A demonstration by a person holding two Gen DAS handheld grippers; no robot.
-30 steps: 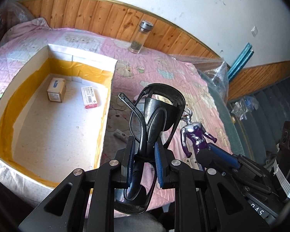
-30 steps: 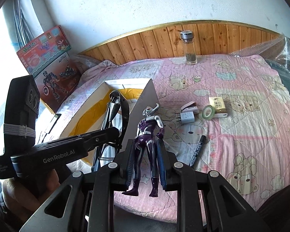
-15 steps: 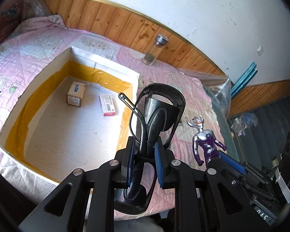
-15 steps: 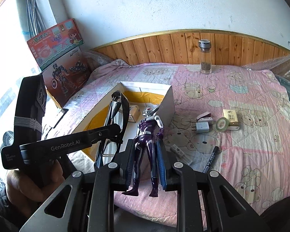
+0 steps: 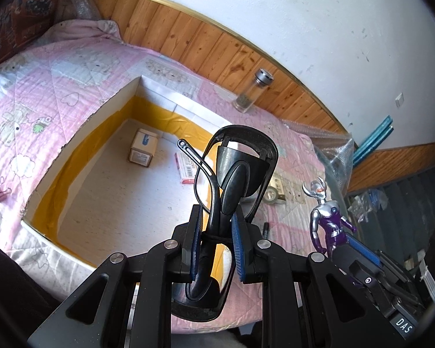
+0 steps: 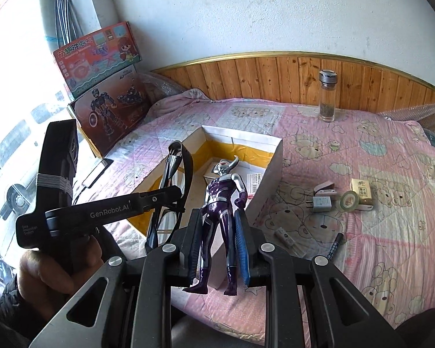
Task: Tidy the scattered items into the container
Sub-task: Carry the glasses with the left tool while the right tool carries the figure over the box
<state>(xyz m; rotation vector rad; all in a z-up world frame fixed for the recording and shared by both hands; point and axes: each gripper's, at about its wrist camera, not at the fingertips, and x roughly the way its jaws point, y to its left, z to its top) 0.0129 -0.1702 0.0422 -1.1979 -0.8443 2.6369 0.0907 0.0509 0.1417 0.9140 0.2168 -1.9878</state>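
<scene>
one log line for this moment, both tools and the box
left tool: shut on glasses | right tool: shut on figure | box: two small packs inside

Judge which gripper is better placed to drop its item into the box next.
Left. The left gripper holds the glasses above the box's open floor; the right gripper's figure hangs nearer the box's front corner.

Glasses (image 5: 226, 191) and figure (image 6: 223, 211) nearer box (image 6: 271, 171).

The container (image 6: 271, 171) sits on the bed (image 6: 377, 232); two small boxes (image 5: 143, 150) lie in it. Right of it lie a charger (image 6: 320, 204), tape roll (image 6: 349, 200) and marker (image 6: 335, 245).
</scene>
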